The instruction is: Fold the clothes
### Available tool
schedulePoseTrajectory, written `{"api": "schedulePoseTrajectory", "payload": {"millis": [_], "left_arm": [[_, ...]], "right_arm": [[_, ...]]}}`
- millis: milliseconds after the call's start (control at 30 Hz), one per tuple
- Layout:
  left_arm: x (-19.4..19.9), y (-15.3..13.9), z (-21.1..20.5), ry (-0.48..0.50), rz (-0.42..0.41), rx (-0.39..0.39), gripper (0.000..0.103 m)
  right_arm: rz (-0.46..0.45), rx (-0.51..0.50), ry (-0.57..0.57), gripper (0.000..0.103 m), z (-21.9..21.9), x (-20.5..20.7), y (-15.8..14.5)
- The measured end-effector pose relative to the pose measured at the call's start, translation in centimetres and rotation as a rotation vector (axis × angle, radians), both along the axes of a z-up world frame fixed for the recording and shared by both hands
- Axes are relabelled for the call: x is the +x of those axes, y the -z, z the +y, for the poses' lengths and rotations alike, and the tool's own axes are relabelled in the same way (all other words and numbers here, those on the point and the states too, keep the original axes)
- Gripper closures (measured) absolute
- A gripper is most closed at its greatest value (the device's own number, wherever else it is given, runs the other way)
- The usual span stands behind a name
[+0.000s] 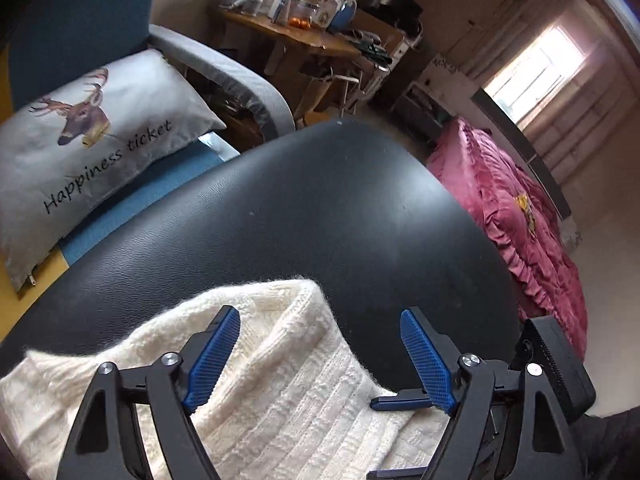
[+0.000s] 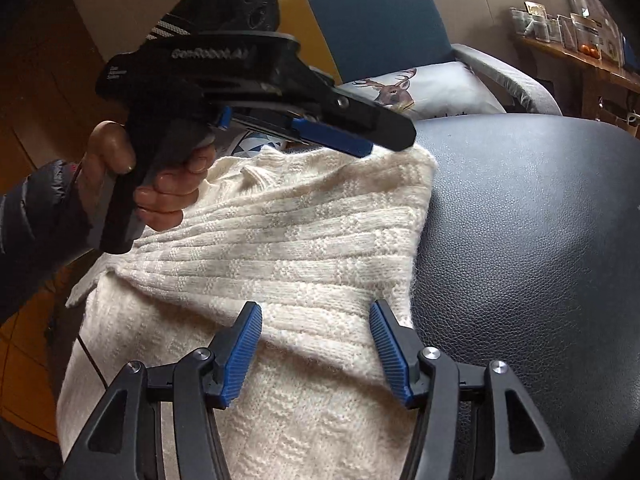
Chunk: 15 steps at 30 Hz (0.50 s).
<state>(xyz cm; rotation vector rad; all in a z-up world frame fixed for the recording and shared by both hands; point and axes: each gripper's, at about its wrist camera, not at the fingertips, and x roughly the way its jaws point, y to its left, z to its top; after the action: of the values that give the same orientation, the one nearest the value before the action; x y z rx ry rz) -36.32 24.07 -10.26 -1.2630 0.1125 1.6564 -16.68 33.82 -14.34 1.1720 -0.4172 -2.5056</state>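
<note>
A cream knitted sweater (image 1: 288,392) lies folded on a black leather surface (image 1: 340,208), with one layer turned over another. My left gripper (image 1: 320,320) hovers open over the sweater's far corner, and nothing sits between its blue pads (image 1: 216,356). In the right wrist view the same left gripper (image 2: 380,136) appears side-on above the sweater's (image 2: 300,240) far edge, held by a person's hand (image 2: 168,184). My right gripper (image 2: 316,312) is open just above the folded edge near the sweater's right side, its pads apart from the knit.
A blue armchair (image 1: 80,20) with a deer-print pillow (image 1: 92,132) stands behind the leather surface (image 2: 540,240). Farther back is a cluttered wooden table (image 1: 304,36). A pink bedspread (image 1: 516,216) lies to the right. A thin cable (image 2: 92,360) runs along the sweater's left side.
</note>
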Motion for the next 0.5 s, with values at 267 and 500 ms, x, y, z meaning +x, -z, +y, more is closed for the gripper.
{"api": "schedulePoseTrajectory", "payload": {"millis": [267,500], "left_arm": [[0.3,2.6,1.1,0.112,0.008,-0.115,0.081],[-0.2,3.9,1.2,0.014,0.072,-0.066,0.093]], "right_arm": [[0.012,0.029,0.001,0.045,-0.3,0.1,0.1],[0.018,0.112,0.005,0.045,-1.4,0.3,0.1]]}}
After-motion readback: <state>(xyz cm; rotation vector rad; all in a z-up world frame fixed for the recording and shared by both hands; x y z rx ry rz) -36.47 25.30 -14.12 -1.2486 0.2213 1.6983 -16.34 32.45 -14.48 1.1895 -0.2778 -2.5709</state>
